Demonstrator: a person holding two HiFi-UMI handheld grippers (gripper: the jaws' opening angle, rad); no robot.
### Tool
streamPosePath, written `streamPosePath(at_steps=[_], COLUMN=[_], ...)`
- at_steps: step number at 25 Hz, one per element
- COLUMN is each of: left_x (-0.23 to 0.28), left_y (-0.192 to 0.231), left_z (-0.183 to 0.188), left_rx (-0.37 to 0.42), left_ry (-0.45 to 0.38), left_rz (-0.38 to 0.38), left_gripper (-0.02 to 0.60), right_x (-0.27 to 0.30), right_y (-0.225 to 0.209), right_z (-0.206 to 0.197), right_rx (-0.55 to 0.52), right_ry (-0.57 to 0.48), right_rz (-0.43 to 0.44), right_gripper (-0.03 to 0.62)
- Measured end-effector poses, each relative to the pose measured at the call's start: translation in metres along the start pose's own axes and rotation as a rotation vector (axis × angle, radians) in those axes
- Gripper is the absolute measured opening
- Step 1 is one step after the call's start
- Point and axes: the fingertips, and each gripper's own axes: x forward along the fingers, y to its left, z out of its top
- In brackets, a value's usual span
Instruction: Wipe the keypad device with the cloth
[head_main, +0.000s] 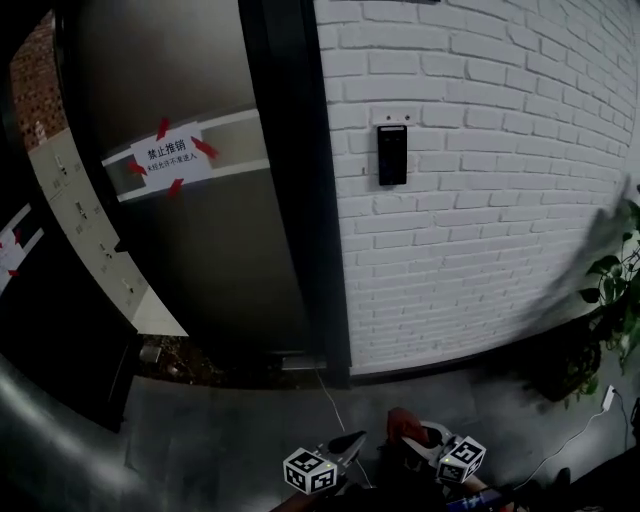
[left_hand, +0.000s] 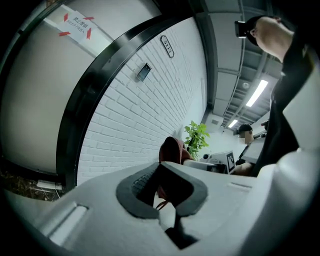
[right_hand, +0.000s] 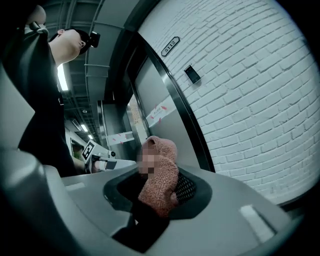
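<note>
One keypad device (head_main: 392, 155): slim black rectangle, long axis vertical, on white brick wall (head_main: 480, 200), just right of dark door frame (head_main: 300, 200). Lies well above and ahead of both grippers, neither clearly nearer. Cloth (right_hand: 159, 175), pink nubby knit, clamped in right gripper (right_hand: 155, 192). Left gripper (left_hand: 162, 187) jaws apart, empty.

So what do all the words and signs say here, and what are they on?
"禁止推销": the big line on the white paper sign taped to the door, as best it reads.
Smaller line under it: too small to read.
Wall plate above the keypad device: too blurred to read.
Marker cubes: square patterns only, no words.
</note>
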Motion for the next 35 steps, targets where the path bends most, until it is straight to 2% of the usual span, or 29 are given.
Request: streamPosePath(at_steps=[4, 10, 17, 22, 30, 35], left_x=[-0.004, -0.004, 0.010, 0.016, 0.018, 0.020], left_y=[-0.008, -0.012, -0.015, -0.014, -0.014, -0.017], left_z=[-0.014, -0.009, -0.015, -0.013, -0.020, -0.020], left_rx=[0.005, 0.002, -0.007, -0.003, -0.017, -0.015], left_ry=[0.004, 0.000, 0.004, -0.003, 0.015, 0.019], left_rz=[-0.010, 0.007, 0.012, 0.017, 0.015, 0.004], left_gripper=[0.005, 0.005, 0.005, 0.005, 0.005, 0.005], right_x=[-0.009, -0.010, -0.014, -0.012, -0.012, -0.017], right_y=[0.013, 0.018, 0.002, 0.008, 0.009, 0.009], right_z=[-0.019, -0.027, -0.027, -0.015, -0.018, -0.022], right_rx=[-0.020, -0.023, -0.020, 0.004, 0.019, -0.012], right_ry=[0.022, 0.035, 0.036, 0.033, 0.038, 0.062], right_rz=[-0.010, 0.001, -0.013, 0.008, 0.022, 0.017], right_gripper=[0.121, 0.120, 0.120, 0.120, 0.120, 0.120])
